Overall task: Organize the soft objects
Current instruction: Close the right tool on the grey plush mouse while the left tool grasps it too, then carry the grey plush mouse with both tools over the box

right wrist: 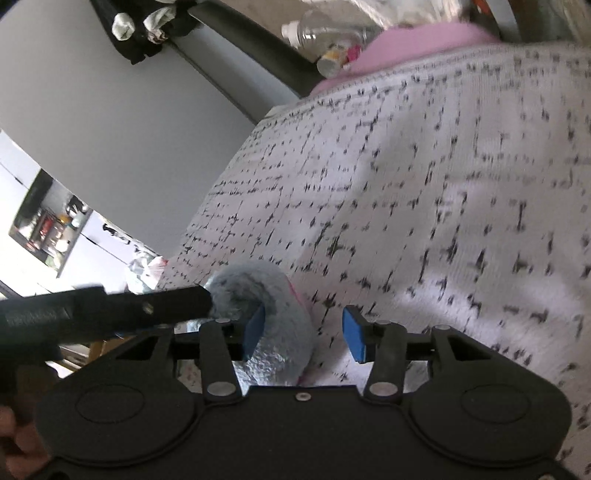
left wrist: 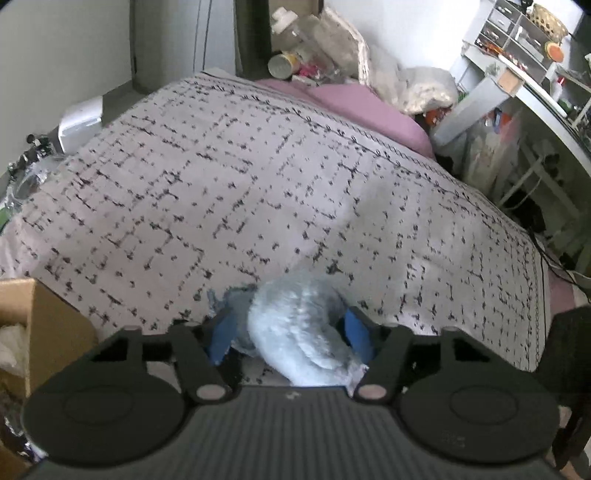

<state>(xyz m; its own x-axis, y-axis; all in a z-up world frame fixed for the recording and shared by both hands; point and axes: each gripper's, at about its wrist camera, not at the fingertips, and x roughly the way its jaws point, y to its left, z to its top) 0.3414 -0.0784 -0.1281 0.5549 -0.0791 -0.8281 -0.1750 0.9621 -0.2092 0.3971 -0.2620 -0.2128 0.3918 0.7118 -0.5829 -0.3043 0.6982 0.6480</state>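
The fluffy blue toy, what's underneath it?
The fluffy blue toy lies on the bed's grey patterned blanket, which shows all around it. The patch directly beneath is covered by the toy and the left tool, so anything hidden there can't be seen.

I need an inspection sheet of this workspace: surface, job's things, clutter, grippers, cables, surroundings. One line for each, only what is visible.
Surface: bed with patterned blanket, pink sheet at far end.
Job's things: grey-blue plush toy near the blanket's near edge.
Clutter: bottles and bags beyond the bed.
Grippers: left gripper around the plush toy, contact unclear; right gripper open, toy beside one pad.
Cables: dark cable beside the bed.
Surroundings: cardboard box, shelves, wall.
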